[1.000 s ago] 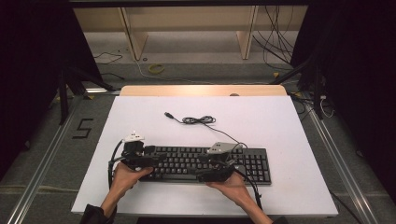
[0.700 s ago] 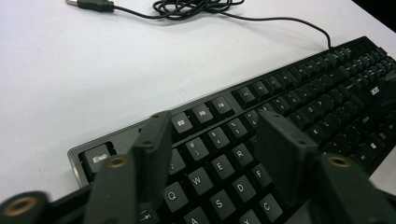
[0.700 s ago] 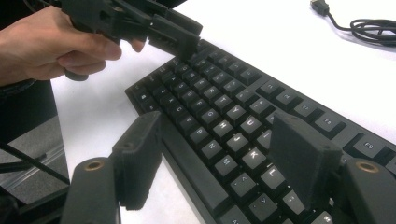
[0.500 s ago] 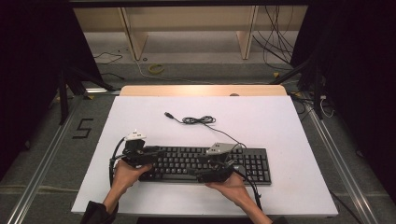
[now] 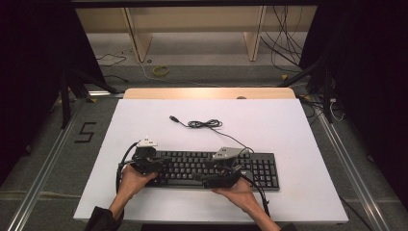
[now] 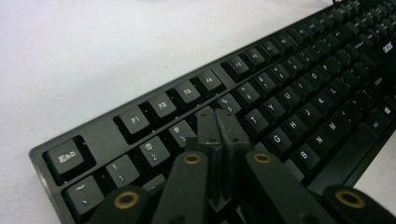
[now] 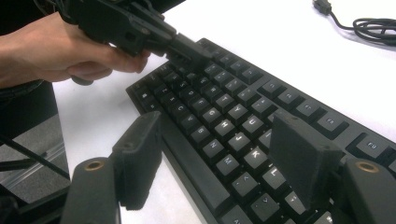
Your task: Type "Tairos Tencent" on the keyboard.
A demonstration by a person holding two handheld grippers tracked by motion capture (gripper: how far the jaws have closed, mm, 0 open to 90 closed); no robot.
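- The left gripper (image 6: 218, 122) has just been closing; its jaws now meet with nothing between them, tips over the number row of the keyboard (image 5: 211, 168). Pressed askew, they could catch two keys.
- The right gripper (image 7: 219, 154) gapes empty above the front edge, mid-table; dropping, it could nudge the board toward the cable (image 5: 204, 124).

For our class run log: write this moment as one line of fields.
scene: keyboard on white table | left gripper: shut, empty, over number row | right gripper: open over keys
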